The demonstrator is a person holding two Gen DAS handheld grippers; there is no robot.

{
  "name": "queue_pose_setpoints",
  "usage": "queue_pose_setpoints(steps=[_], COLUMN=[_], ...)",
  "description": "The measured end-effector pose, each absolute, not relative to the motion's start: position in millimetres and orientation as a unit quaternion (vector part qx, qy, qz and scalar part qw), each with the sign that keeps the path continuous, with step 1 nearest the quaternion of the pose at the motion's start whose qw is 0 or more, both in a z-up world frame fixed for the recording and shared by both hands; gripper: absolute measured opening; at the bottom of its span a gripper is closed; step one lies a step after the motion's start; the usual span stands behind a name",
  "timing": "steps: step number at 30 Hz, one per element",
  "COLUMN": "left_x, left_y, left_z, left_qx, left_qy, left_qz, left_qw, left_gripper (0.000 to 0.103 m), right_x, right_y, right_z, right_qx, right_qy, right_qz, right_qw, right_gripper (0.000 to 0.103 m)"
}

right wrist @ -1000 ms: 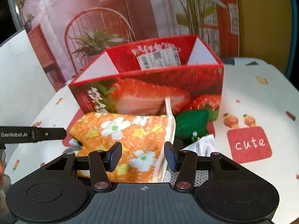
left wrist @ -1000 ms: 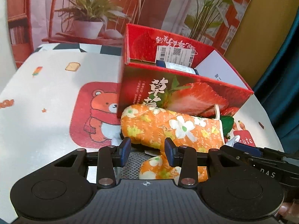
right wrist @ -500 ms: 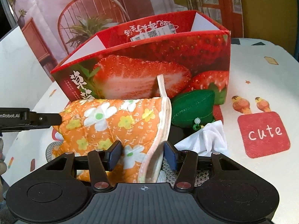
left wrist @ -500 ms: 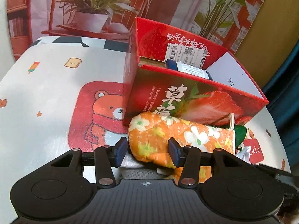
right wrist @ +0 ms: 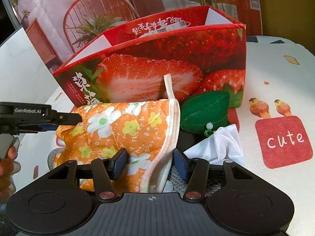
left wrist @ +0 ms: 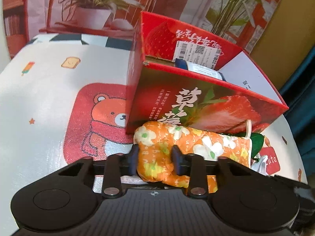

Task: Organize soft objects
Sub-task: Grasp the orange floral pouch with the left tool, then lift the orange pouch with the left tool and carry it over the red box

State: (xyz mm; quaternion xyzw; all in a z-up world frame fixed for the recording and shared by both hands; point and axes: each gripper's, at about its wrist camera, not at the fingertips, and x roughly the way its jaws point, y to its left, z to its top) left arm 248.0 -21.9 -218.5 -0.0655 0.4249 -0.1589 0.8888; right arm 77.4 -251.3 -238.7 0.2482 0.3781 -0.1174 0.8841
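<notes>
Oven mitt: we see the orange flowered mitt [left wrist: 189, 147] lying on the worktop [left wrist: 39, 102], right against the front wall of the strawberry box [left wrist: 206, 106], fingertip end toward our left claw and cuff end toward our right.
Left claw: our left claw [left wrist: 155, 157] is closing on the mitt's fingertip end; the padded cloth bulges between the pads, which press into it on both sides.
Right claw: our right claw [right wrist: 150, 164] stands at a middling width around the cuff. One pad meets the cloth; the other looks just clear of the pink binding, so we do not call this a grip yet.
Neighbours: a green felt leaf [right wrist: 204, 114] and a white cloth [right wrist: 218, 145] lie just beside the cuff, with something grey and knitted beneath the mitt.
Box: open at the top, with a blue-and-white item [left wrist: 198, 69] already inside.
Risk, uneven lift: if we raise the mitt while only the left claw holds, we judge the cuff end will sag and drag over the leaf and cloth.
Risk, snag: the hanging loop [right wrist: 169, 86] stands up against the box wall and could catch the rim.
Risk, box shove: the mitt touches the box, so a forward pull may push it across the worktop.
Risk, extra cloth: closing the right claw low could also pinch the grey knit.
</notes>
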Motion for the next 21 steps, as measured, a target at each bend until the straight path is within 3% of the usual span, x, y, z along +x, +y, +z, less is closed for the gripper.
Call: queue_pose_setpoints(steps=[7, 13, 21], left_x=[221, 203, 204], left_y=[-24, -21, -22], left_z=[-204, -203, -218], left_qx=[-0.055, -0.054, -0.036], left_qy=[0.395, 0.383, 0.407], left_qz=[-0.184, -0.185, -0.183], left_qw=[0.898, 0.903, 0.894], left_gripper=[0.017, 0.016, 0.016], right_x=[77, 76, 75], right_y=[-248, -245, -245], right_z=[-227, -215, -215], right_qx=[0.24, 0.226, 0.217], right_qy=[0.371, 0.366, 0.376], right_qz=[-0.117, -0.105, -0.101], right_qw=[0.89, 0.897, 0.895], right_gripper=[0.041, 0.023, 0.019])
